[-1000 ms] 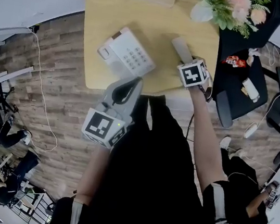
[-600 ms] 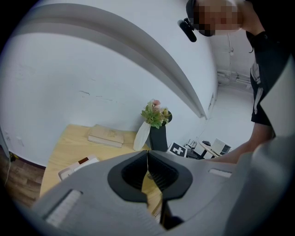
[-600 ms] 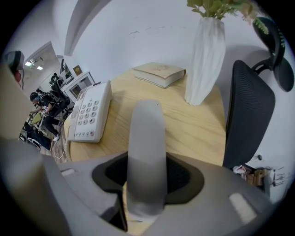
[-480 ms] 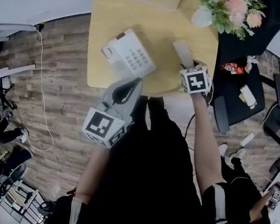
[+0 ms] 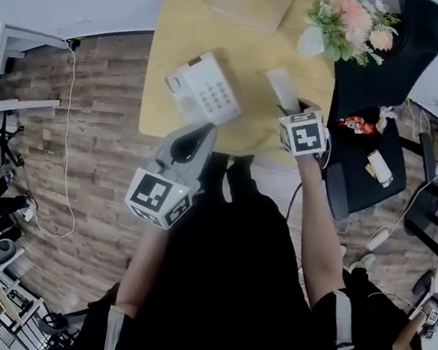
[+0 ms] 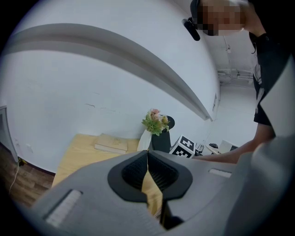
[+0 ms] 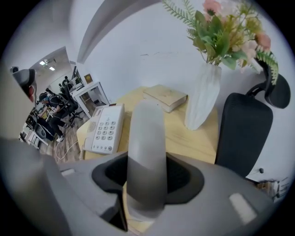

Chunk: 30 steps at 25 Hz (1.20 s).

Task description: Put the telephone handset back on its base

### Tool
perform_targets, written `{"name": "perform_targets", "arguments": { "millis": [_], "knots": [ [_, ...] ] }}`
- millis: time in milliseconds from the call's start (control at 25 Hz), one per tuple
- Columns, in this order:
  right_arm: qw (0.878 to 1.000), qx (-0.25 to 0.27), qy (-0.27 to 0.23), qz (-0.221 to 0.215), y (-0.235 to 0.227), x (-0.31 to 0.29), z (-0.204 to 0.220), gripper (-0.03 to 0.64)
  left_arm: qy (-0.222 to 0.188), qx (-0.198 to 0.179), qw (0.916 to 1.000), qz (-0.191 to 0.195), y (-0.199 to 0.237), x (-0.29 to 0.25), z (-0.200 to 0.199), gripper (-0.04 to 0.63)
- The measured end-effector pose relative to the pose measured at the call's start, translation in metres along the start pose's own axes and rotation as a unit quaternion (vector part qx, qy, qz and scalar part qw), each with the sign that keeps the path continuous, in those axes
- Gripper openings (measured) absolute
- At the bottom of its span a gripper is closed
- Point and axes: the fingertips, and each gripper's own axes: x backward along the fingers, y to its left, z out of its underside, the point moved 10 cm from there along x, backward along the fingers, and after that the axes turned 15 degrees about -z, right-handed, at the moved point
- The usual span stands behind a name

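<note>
The white telephone base (image 5: 204, 89) with its keypad lies on the wooden table (image 5: 176, 31), its handset cradle empty. My right gripper (image 5: 290, 107) is shut on the grey handset (image 5: 281, 88), which sticks out forward above the table, to the right of the base. In the right gripper view the handset (image 7: 146, 147) runs up between the pads of the right gripper (image 7: 147, 179), with the base (image 7: 106, 128) to its left. My left gripper (image 5: 204, 132) hovers at the table's near edge, below the base, shut and empty. In its own view the left gripper (image 6: 147, 156) has its pads together.
A closed book (image 5: 250, 2) lies at the table's far side. A white vase of flowers (image 5: 348, 22) stands at the far right corner, close to the handset. A black office chair (image 5: 380, 80) sits right of the table. Wooden floor and a cable (image 5: 69, 105) lie to the left.
My right gripper has risen with the handset in it, and its marker cube looks larger. The left gripper has lifted a little. The base has not moved on the table.
</note>
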Motion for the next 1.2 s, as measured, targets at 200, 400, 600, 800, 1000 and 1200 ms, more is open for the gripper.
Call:
{"name": "perform_targets", "arguments": {
  "millis": [200,400,600,800,1000,1200],
  "knots": [
    [1.0,0.017,-0.023,-0.009,0.013,0.019,-0.006,0.209,-0.014,0.0,0.9995,-0.027,-0.003,0.015,-0.002,0.012],
    [0.998,0.034,-0.04,-0.021,0.022,0.03,-0.017,0.209,-0.025,0.006,0.9984,-0.05,-0.006,0.029,0.0,0.012],
    [0.997,0.056,-0.047,-0.039,0.034,0.034,-0.023,0.209,-0.029,0.01,0.997,-0.071,-0.01,0.042,0.004,0.012],
    [0.995,0.071,-0.051,-0.052,0.043,0.035,-0.03,0.209,-0.035,0.013,0.9954,-0.089,-0.01,0.053,0.003,0.012],
    [0.993,0.082,-0.057,-0.058,0.054,0.034,-0.039,0.209,-0.039,0.015,0.9941,-0.1,-0.003,0.061,0.004,0.012],
    [0.993,0.088,-0.057,-0.06,0.067,0.031,-0.047,0.209,-0.042,0.019,0.9936,-0.104,0.009,0.067,0.003,0.011]
  ]
}}
